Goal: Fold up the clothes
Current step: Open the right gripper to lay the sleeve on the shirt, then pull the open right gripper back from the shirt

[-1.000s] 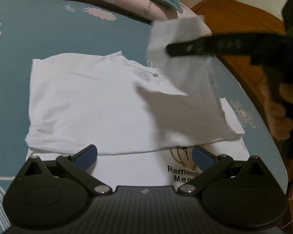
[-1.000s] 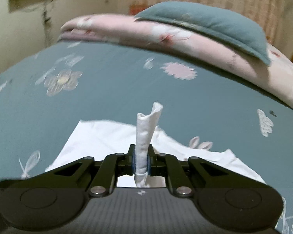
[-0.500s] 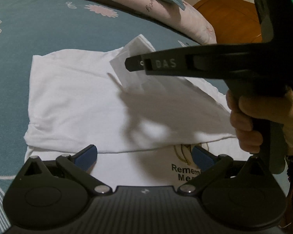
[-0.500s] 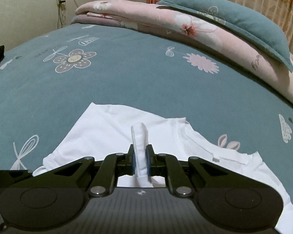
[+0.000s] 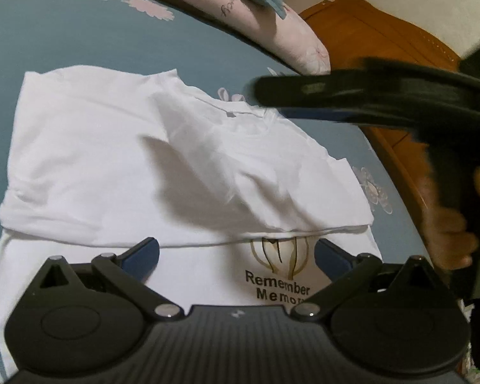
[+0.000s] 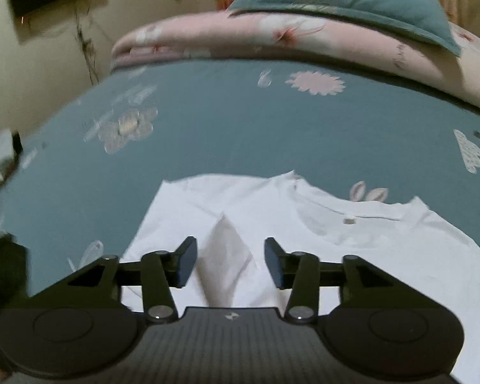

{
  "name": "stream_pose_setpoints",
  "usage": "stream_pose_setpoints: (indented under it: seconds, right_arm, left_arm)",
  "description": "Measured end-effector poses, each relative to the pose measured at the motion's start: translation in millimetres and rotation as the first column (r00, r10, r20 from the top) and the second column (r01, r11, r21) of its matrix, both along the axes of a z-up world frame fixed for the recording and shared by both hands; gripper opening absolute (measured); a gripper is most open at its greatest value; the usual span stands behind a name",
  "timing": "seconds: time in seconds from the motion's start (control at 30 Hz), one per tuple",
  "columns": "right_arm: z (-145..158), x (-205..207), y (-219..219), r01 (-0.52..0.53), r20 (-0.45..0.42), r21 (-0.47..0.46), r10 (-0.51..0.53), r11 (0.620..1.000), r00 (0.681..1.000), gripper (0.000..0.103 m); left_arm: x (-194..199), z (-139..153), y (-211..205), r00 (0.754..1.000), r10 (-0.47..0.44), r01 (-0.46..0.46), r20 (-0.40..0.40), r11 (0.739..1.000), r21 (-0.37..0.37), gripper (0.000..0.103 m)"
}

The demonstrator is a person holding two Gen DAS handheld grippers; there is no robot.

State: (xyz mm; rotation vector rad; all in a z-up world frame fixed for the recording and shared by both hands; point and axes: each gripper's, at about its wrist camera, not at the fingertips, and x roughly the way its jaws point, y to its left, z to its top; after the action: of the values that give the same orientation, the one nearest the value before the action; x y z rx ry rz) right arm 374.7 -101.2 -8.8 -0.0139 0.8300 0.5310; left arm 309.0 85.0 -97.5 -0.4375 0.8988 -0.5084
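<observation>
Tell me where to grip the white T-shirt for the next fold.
Probably the T-shirt's near hem beside the printed logo, coming in low from the near side: that edge lies flat and single-layered just ahead of the open left gripper, clear of the folded-over sleeve.

Dim indoor light. Strong fisheye bending at edges. Right gripper (image 5: 272, 96) motion-blurred, casting a soft shadow on the overexposed shirt (image 5: 96, 147).

1 white T-shirt (image 5: 112, 147), 1 teal pillow (image 6: 342, 3), 2 grippers
</observation>
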Motion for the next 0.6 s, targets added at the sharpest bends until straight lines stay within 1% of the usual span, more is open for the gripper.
stream_pose_setpoints:
  seconds: [0.1,0.27,0.37,0.43,0.5,0.6]
  right_arm:
    - [12.0,-10.2,-21.9,0.036,0.007,0.016,-0.036,0.999,0.999,0.055]
    - [12.5,-34.0,-64.4,0.092,0.028,-0.038,-0.091,0.995,0.995,0.055]
    - [-2.1,-56.0,-99.1,0.148,0.01,-0.032,-0.148,0.988,0.989,0.055]
    - [-18.2,-72.9,-122.4,0.194,-0.013,-0.027,-0.194,0.981,0.981,0.055]
    - [-35.5,-87.5,-141.0,0.241,-0.041,-0.02,-0.242,0.97,0.97,0.055]
    - [-58.5,-106.0,-164.0,0.318,-0.079,0.015,-0.316,0.948,0.945,0.055]
  left_arm:
    - [2.5,-3.4,1.1,1.0,0.006,-0.006,-0.006,0.999,-0.032,0.102]
    - [10.7,-13.7,9.8,0.999,0.024,-0.028,-0.033,0.992,-0.123,0.102]
    - [18.0,-18.5,17.5,0.997,0.04,-0.051,-0.061,0.979,-0.198,0.102]
    - [22.9,-21.4,21.1,0.997,0.048,-0.063,-0.068,0.969,-0.239,0.102]
    - [24.7,-21.9,24.4,0.996,0.054,-0.069,-0.07,0.965,-0.251,0.102]
    - [26.6,-21.7,29.0,0.996,0.062,-0.078,-0.071,0.963,-0.258,0.102]
